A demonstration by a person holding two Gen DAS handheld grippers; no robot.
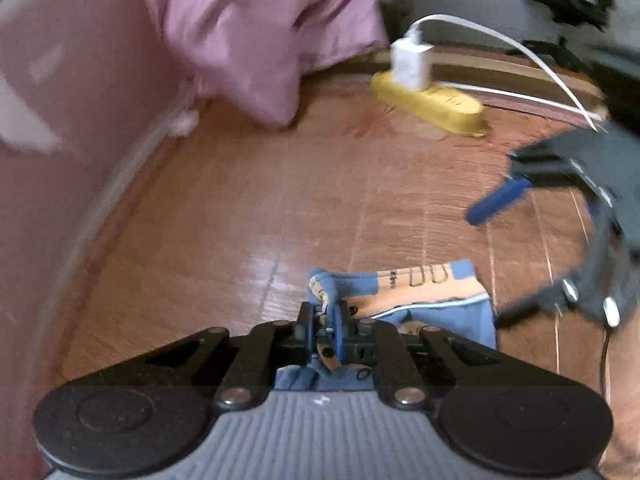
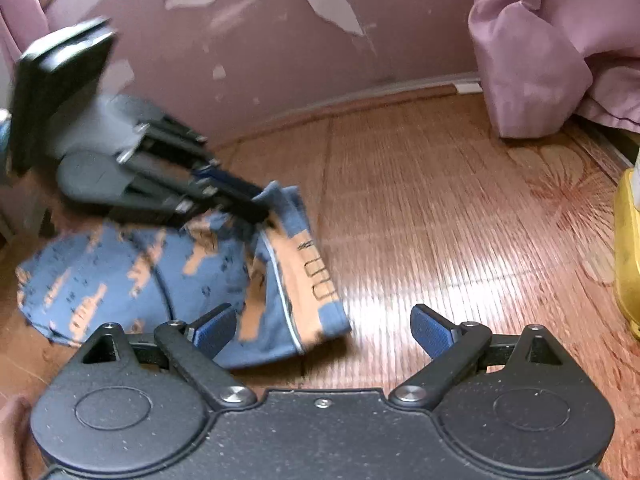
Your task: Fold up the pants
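Small blue pants with orange patches [image 2: 168,276] lie bunched on the wooden floor at the left of the right wrist view. My left gripper [image 1: 330,320] is shut on a fold of the pants [image 1: 436,300], pinching the cloth between its fingers. The same left gripper [image 2: 248,200] shows from the side in the right wrist view, gripping the pants' upper edge. My right gripper [image 2: 324,332] is open, its blue pads [image 2: 430,330] spread wide just above the floor, with the pants' near corner by its left pad. The right gripper [image 1: 504,196] also appears blurred in the left wrist view.
A pink wall [image 2: 260,60] with peeling paint runs behind. A pink curtain [image 1: 260,40] hangs to the floor. A yellow power strip [image 1: 432,104] with a white charger [image 1: 410,62] and cable lies on the wooden floor [image 2: 460,220].
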